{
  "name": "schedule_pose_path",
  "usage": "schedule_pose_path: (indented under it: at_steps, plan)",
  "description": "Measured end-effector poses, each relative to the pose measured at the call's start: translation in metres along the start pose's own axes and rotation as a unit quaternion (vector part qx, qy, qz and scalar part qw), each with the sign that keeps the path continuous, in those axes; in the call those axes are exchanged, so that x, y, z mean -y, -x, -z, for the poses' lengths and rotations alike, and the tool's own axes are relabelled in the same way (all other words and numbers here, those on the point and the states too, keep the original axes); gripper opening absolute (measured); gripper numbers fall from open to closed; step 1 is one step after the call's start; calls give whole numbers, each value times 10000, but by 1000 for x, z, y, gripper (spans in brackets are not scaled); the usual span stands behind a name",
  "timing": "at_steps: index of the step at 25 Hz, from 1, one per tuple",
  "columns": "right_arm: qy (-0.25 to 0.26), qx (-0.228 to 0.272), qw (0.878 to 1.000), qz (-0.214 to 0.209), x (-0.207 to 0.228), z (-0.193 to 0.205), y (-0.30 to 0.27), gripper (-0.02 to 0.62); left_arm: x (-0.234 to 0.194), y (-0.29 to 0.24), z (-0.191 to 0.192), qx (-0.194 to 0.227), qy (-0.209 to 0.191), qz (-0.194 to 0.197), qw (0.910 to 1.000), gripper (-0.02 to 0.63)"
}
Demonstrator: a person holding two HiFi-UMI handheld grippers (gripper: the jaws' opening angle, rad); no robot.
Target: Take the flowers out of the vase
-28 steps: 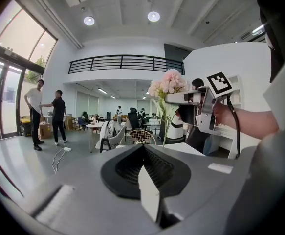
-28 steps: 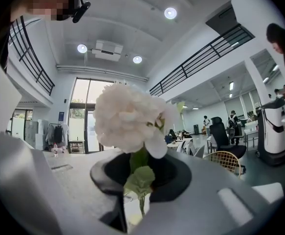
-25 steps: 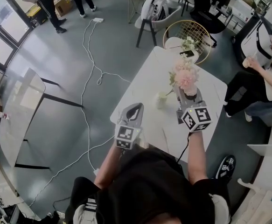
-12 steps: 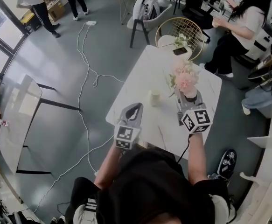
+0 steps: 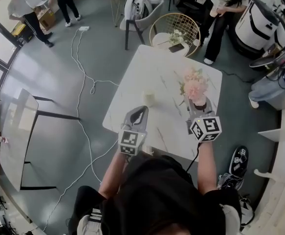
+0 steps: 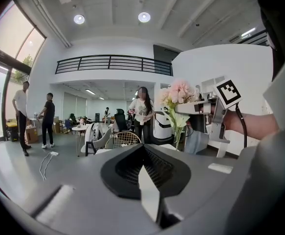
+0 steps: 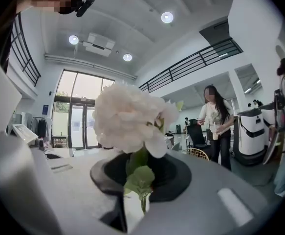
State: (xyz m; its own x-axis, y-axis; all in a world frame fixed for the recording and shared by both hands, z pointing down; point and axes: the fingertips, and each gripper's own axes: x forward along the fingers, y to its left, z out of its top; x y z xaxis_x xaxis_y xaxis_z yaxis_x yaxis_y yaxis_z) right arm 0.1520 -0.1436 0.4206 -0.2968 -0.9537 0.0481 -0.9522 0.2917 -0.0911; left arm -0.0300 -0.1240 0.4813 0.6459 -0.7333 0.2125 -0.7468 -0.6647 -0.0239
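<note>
Pink and white flowers [image 5: 195,86] with green leaves hang above the right side of the white marble table [image 5: 166,67], held by the stem in my right gripper [image 5: 199,103]. In the right gripper view the big pale bloom [image 7: 127,116] stands just past the jaws, which are shut on its thin green stem [image 7: 142,202]. A small cream vase [image 5: 148,98] stands on the table to the left, apart from the flowers. My left gripper [image 5: 141,110] hovers near the table's front edge, short of the vase, shut and holding nothing. The left gripper view shows the flowers [image 6: 176,94] off to its right.
A round gold wire side table [image 5: 174,33] with a phone and small flowers stands behind the marble table. People stand at the back and right. A white cable [image 5: 83,82] trails over the grey floor. A glass table [image 5: 15,126] is at the left.
The flowers and my right gripper have moved rightward, away from the vase, so the gap between them is wider. The left gripper has edged toward the table. People behind have shifted.
</note>
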Motion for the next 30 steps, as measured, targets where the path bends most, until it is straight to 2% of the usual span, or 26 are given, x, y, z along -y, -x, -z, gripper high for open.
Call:
schedule_pose_path:
  at_steps: [10,30]
  plan:
    - [-59,-196,9992,333,37,23,77,86,64,-7,-5,38,-68,207,9998,6]
    - [-88,-352,9970,684,65,52,214,86,170,15,-7,137,-184,418,9989,6]
